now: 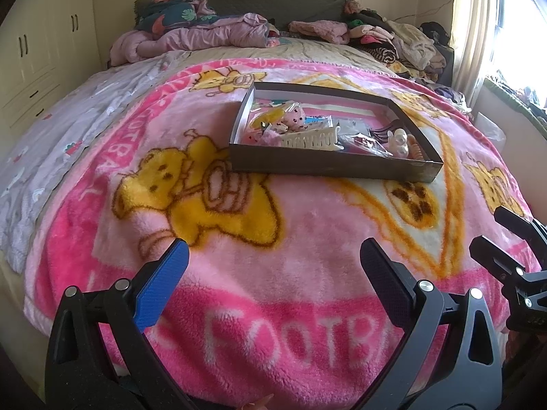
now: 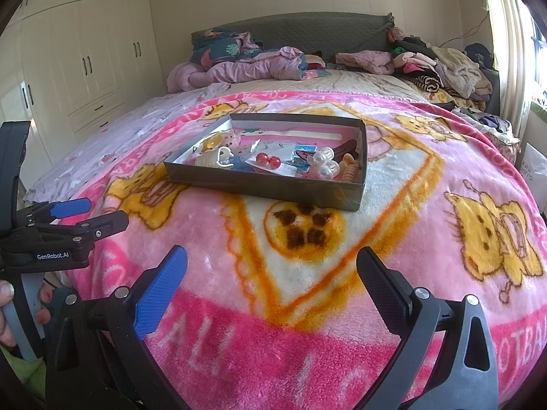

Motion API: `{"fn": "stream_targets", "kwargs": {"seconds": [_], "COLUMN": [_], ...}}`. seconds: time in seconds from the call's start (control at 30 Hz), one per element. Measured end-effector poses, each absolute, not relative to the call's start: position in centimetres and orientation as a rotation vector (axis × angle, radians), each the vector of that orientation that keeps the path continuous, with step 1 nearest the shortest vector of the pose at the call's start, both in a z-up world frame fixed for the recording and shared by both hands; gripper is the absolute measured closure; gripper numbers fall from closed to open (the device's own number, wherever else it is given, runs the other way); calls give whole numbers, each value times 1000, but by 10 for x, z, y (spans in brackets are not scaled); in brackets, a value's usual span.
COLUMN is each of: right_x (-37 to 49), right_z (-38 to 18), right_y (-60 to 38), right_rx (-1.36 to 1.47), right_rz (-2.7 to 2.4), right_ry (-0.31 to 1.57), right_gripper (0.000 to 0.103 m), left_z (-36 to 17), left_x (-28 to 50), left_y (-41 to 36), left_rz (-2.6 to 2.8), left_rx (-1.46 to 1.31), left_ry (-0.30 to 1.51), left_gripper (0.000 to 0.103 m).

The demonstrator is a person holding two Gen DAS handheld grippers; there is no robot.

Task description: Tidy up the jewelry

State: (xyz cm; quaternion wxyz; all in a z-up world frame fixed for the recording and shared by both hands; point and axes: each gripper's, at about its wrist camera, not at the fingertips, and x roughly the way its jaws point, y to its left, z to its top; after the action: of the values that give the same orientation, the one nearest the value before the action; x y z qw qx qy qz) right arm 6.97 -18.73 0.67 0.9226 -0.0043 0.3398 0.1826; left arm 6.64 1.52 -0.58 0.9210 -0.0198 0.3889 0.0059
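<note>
Only the right view shows red beads (image 2: 268,160) in the tray (image 2: 263,188) on the pink blanket (image 2: 307,324) beside wardrobes (image 2: 85,54); left gripper (image 1: 273,259) and right gripper (image 2: 271,263) gape apart.

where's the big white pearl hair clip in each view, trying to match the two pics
Left wrist view: the white pearl hair clip lies near the front right corner of the shallow dark cardboard box.
Right wrist view: the clip sits right of centre, near the box's front wall.
Shared landmark: the orange spiral hair tie just right of it.
</note>
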Motion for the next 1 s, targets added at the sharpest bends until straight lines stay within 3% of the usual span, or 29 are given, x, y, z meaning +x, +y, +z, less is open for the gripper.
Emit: {"fn": "stream_targets", "kwargs": {"seconds": [1.0], "right_x": [73], "right_z": [8], "right_y": [-192], "right_rx": [-13], "right_rz": [360], "right_ry": [698], "right_gripper": [6], "left_z": [-6], "left_x": [67], "left_y": [11], "left_rz": [20], "left_rx": [-38], "left_ry": [796], "left_gripper": [11]}}
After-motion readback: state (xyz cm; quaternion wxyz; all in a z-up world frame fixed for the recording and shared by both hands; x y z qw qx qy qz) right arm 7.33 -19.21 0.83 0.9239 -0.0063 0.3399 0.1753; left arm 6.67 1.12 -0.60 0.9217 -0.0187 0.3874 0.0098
